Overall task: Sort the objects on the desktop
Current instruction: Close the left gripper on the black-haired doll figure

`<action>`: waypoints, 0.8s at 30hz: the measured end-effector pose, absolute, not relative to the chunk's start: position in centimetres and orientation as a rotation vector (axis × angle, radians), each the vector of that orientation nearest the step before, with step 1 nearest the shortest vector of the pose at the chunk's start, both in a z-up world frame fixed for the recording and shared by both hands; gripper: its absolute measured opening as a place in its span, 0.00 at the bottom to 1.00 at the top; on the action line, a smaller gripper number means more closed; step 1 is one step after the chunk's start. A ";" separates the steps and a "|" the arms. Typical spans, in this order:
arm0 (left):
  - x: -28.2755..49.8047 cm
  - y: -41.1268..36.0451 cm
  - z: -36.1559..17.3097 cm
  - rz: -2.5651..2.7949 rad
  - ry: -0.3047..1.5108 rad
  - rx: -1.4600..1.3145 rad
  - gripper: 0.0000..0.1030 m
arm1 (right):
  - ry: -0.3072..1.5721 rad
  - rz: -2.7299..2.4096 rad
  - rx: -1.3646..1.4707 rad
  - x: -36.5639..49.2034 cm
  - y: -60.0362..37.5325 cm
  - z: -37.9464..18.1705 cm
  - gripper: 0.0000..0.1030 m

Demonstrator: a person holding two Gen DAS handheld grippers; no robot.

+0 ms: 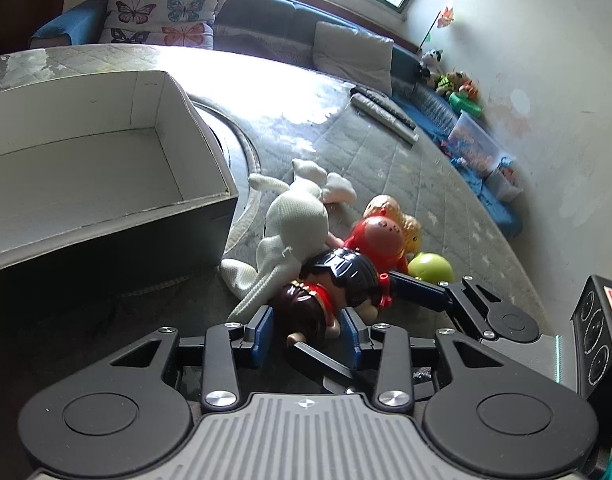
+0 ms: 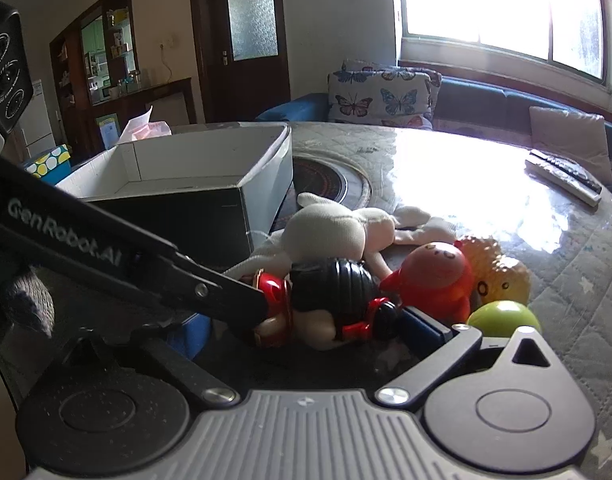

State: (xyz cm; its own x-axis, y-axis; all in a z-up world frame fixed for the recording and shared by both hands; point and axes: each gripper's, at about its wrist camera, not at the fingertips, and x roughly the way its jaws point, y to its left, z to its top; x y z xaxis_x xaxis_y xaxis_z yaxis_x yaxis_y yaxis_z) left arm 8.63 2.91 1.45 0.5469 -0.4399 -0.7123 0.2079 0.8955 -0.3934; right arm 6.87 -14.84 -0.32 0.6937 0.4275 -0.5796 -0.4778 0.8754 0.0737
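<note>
A doll with black hair and a red outfit (image 1: 337, 280) lies on the quilted table (image 1: 405, 168) among a pile of toys. My left gripper (image 1: 307, 330) has its blue pads against both sides of the doll's body. The right gripper (image 2: 309, 332) stands wide open around the doll's head (image 2: 329, 292); its right pad sits beside the hair bun, and its left finger is partly hidden behind the left gripper's black arm (image 2: 118, 256). A white plush rabbit (image 1: 294, 232), a red figure (image 1: 377, 240), a yellow knobbly toy (image 1: 405, 228) and a green ball (image 1: 429, 268) crowd behind. An open grey box (image 1: 86, 168) stands left.
Two remote controls (image 1: 381, 114) lie at the table's far edge. A round inset (image 1: 244, 148) shows in the tabletop beside the box. A sofa with a butterfly cushion (image 2: 381, 96) runs behind; a toy bin (image 1: 473, 144) sits on it to the right.
</note>
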 end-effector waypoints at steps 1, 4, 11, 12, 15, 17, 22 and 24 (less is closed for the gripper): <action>8.7 3.0 1.4 -0.391 0.919 -0.282 0.38 | 0.624 0.510 -0.087 6.9 -14.8 -0.3 0.98; 9.1 3.0 0.9 -0.388 0.941 -0.301 0.38 | 0.632 0.508 -0.098 7.1 -14.6 -0.6 0.98; 9.8 3.2 0.4 -0.387 0.953 -0.367 0.38 | 0.641 0.493 -0.091 7.6 -14.2 -1.0 0.97; 9.9 3.3 0.3 -0.384 0.956 -0.376 0.38 | 0.641 0.489 -0.098 7.7 -14.0 -1.1 0.97; 10.2 3.5 0.0 -0.376 0.962 -0.389 0.38 | 0.630 0.492 -0.124 7.6 -13.5 -1.2 0.96; 10.4 3.8 -0.3 -0.371 0.975 -0.411 0.38 | 0.623 0.495 -0.148 7.4 -13.1 -1.1 0.95; 10.7 4.5 -0.4 -0.376 0.983 -0.450 0.35 | 0.621 0.478 -0.159 7.3 -12.8 -1.1 0.94; 10.8 4.8 -0.5 -0.382 0.989 -0.468 0.35 | 0.621 0.476 -0.162 7.1 -12.7 -1.1 0.93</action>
